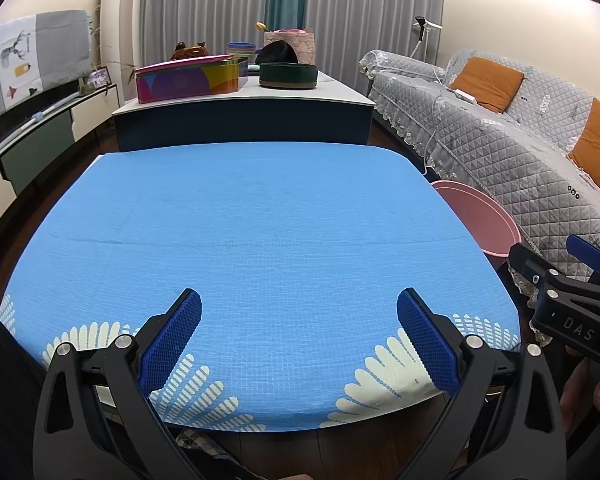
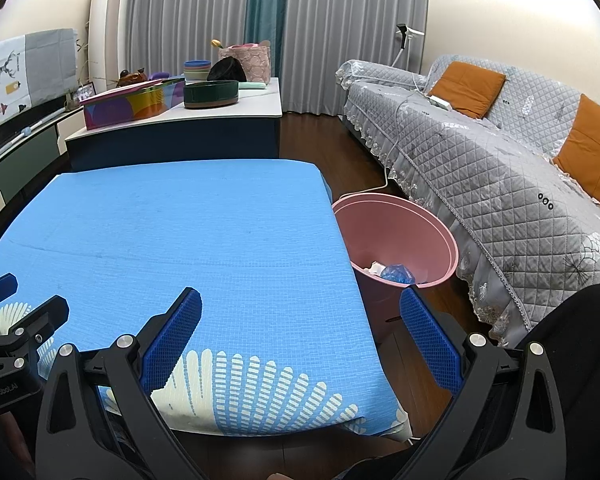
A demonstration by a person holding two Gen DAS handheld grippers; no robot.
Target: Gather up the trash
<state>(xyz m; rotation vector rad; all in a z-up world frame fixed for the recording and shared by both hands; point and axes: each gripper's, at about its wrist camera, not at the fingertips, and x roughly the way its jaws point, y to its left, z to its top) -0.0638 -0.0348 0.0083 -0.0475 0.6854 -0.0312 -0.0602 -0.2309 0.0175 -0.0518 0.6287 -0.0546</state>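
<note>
A pink bin (image 2: 432, 236) stands on the floor just right of the table; inside it lie a crumpled blue wrapper (image 2: 397, 274) and a bit of white paper (image 2: 374, 268). Only the bin's rim (image 1: 480, 216) shows in the left wrist view. My left gripper (image 1: 299, 336) hovers open over the near edge of the blue tablecloth (image 1: 260, 232), with nothing between its fingers. My right gripper (image 2: 300, 336) is open too, straddling the table's near right corner, its right finger (image 2: 430, 344) just in front of the bin. The right gripper (image 1: 560, 280) also shows at the left view's right edge.
A low cabinet (image 2: 180, 120) behind the table carries a colourful box (image 2: 132, 102), a dark round tin (image 2: 211, 94) and bowls. A grey quilted sofa (image 2: 480, 152) with orange cushions runs along the right. A dark wooden floor strip (image 2: 352, 160) separates them. A dark-clothed leg (image 2: 580, 360) is at lower right.
</note>
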